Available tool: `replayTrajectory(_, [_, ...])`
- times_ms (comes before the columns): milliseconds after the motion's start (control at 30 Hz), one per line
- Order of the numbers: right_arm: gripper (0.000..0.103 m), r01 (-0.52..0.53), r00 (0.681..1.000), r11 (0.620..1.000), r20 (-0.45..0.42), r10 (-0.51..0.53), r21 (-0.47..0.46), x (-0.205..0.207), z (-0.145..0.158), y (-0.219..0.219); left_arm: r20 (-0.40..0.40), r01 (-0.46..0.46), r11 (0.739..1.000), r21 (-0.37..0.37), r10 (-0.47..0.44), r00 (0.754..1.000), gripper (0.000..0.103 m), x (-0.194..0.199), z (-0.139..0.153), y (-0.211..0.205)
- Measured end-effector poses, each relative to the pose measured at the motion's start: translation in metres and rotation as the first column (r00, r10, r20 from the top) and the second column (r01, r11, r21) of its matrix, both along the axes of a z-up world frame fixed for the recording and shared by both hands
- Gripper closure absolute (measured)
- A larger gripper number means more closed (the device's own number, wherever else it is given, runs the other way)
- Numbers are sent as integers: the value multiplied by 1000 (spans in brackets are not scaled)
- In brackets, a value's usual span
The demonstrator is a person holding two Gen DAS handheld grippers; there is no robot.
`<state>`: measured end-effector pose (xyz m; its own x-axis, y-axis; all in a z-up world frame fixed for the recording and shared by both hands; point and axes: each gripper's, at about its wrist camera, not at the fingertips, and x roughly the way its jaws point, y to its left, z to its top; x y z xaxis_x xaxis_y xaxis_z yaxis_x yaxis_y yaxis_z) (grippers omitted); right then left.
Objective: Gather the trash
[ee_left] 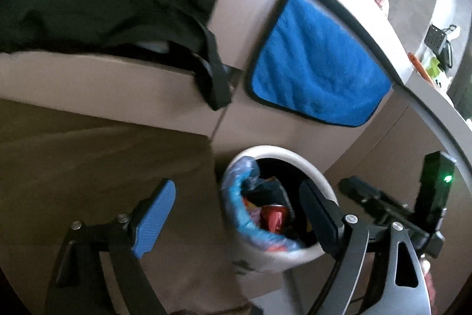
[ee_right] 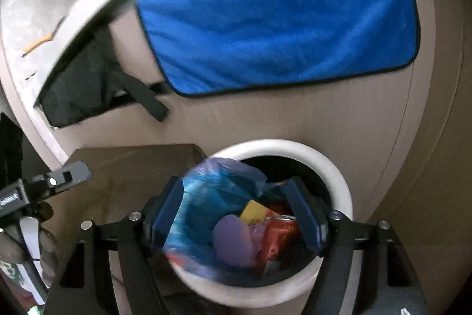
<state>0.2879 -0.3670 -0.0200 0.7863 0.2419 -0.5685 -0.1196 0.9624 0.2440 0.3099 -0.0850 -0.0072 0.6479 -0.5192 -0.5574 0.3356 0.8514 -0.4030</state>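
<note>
The right hand-held gripper (ee_right: pixel 236 214) is being held spread wide above the white trash bin (ee_right: pixel 333 164), nothing clamped between its blue pads. The left hand-held gripper (ee_left: pixel 236 214) is likewise being kept apart, empty, beside the bin (ee_left: pixel 295 158). The bin is being lined by a crumpled blue bag (ee_right: pixel 203 197); a red can (ee_right: pixel 280 235) and wrappers are lying inside. Beyond, a blue towel (ee_right: pixel 280 28) is being hung from the bench (ee_left: pixel 392 49) edge.

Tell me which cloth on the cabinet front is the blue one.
The flat blue towel, black-edged, right of the crumpled black cloth with a dangling strap.
</note>
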Motion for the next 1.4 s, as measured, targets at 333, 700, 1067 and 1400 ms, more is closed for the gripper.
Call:
replayTrajectory(333, [33, 29, 996, 995, 92, -21, -90, -124, 33, 50, 249, -142, 953, 268, 74, 966, 17, -139, 28, 23])
replayTrajectory(700, [32, 68, 983, 981, 183, -35, -179, -273, 40, 128, 293, -288, 886, 364, 184, 938, 17, -275, 19, 50])
replayTrajectory(1067, [27, 70, 977, 986, 211, -37, -151, -312, 37, 149, 372, -401, 847, 349, 268, 889, 17, -333, 30, 76])
replayTrajectory(1400, [27, 34, 984, 987, 177, -6, -156, -309, 31, 159, 357, -426, 842, 330, 306, 882, 17, -336, 30, 86])
